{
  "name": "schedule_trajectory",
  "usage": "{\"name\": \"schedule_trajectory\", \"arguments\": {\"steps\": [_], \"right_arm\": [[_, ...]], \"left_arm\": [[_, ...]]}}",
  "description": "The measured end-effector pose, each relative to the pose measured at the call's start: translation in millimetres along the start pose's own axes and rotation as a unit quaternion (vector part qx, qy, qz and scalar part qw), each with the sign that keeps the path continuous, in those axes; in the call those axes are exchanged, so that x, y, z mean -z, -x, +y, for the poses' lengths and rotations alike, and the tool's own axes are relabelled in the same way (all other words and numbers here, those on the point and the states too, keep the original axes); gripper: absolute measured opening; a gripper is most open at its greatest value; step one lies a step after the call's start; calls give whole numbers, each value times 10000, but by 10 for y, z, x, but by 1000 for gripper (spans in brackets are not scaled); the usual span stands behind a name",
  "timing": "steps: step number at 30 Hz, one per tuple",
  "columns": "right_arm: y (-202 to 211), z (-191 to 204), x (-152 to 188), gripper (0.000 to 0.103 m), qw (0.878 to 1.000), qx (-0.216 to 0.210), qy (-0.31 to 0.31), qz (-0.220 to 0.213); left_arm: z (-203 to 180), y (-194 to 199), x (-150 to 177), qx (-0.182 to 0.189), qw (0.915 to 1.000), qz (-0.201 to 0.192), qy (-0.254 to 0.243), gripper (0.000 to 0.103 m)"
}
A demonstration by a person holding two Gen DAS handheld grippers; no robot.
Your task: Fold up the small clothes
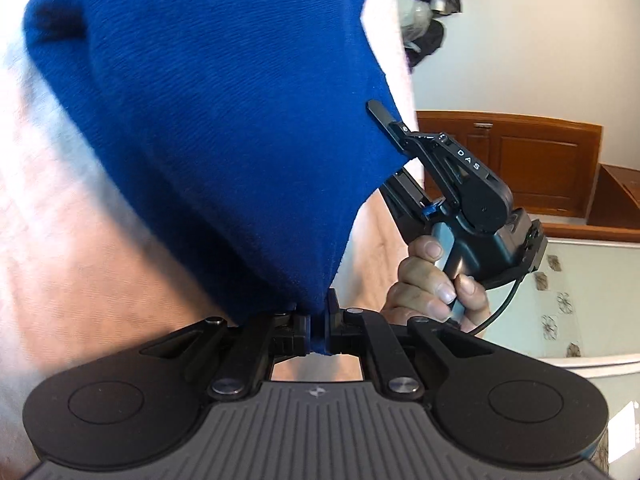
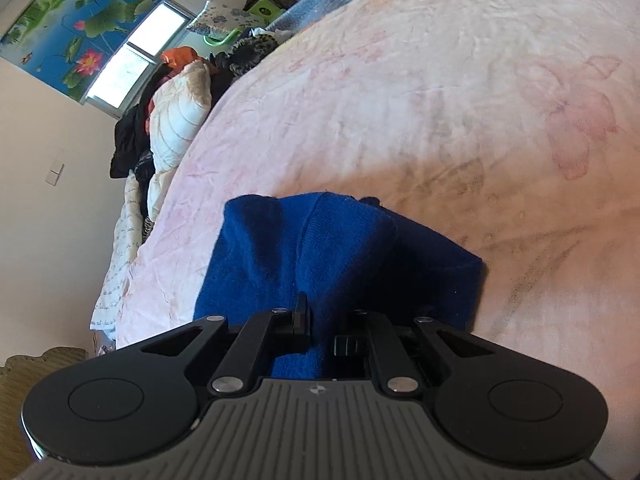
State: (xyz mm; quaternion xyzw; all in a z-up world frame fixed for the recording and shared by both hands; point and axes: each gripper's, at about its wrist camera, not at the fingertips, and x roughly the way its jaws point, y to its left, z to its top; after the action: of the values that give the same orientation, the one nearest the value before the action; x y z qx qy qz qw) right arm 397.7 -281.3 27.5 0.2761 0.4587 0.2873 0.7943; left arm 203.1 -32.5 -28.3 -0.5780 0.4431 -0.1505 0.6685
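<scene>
The bed, under a pale pink sheet, carries the work; a blue knit garment sits on its near part and rises from there to both grippers. It looks light, soft and limp: it drapes in a loose cone from the two held points, the weave stretches where it is pulled, and it should not slip from a pinch. I judge it will sag and fold on its own wherever it is unsupported, so edges and corners are the places to take hold, well apart, to keep a straight line between them

The left gripper has its fingers pressed together on a bunched tip of the knit, which fans upward and away from it. The right gripper pinches another fold; in the left view one thin finger lies across the cloth's edge and the other is behind it, with a hand around the grip

Much is unclear. What kind of garment this is cannot be told: no sleeve, leg or neck opening shows whole. The left view is filled by cloth, so the bed below is mostly hidden. In the right view the gripper body covers the near hem, and whether the pinch takes one layer or several cannot be seen. A heap of clothes at the bed's far edge is too jumbled to sort
</scene>
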Motion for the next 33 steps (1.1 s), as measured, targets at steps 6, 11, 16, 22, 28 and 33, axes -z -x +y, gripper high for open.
{"name": "schedule_trajectory", "arguments": {"steps": [6,11,16,22,28,33], "right_arm": [[-86,-214,52,11,9993,150,-316,110],[-41,-305,116,20,9983,44,-578,-43],[495,-384,138,47,9877,257,-948,-1216],[448,108,-128,56,9866,-540,-200,-1525],[-605,448,-506,65,9987,-173,259,-404],[-805,33,-372,31,9977,421,-319,-423]], "left_arm": [[228,-87,5,-418,9988,132,196,5],[195,-78,-122,-497,9977,414,-209,8],[31,396,-161,-427,9859,1128,-1162,53],[-349,1106,-353,-521,9489,-135,-3108,53],[-538,787,-751,-1304,8923,-827,-4242,53],[-452,424,-672,-1611,8753,-783,-4492,53]]}}
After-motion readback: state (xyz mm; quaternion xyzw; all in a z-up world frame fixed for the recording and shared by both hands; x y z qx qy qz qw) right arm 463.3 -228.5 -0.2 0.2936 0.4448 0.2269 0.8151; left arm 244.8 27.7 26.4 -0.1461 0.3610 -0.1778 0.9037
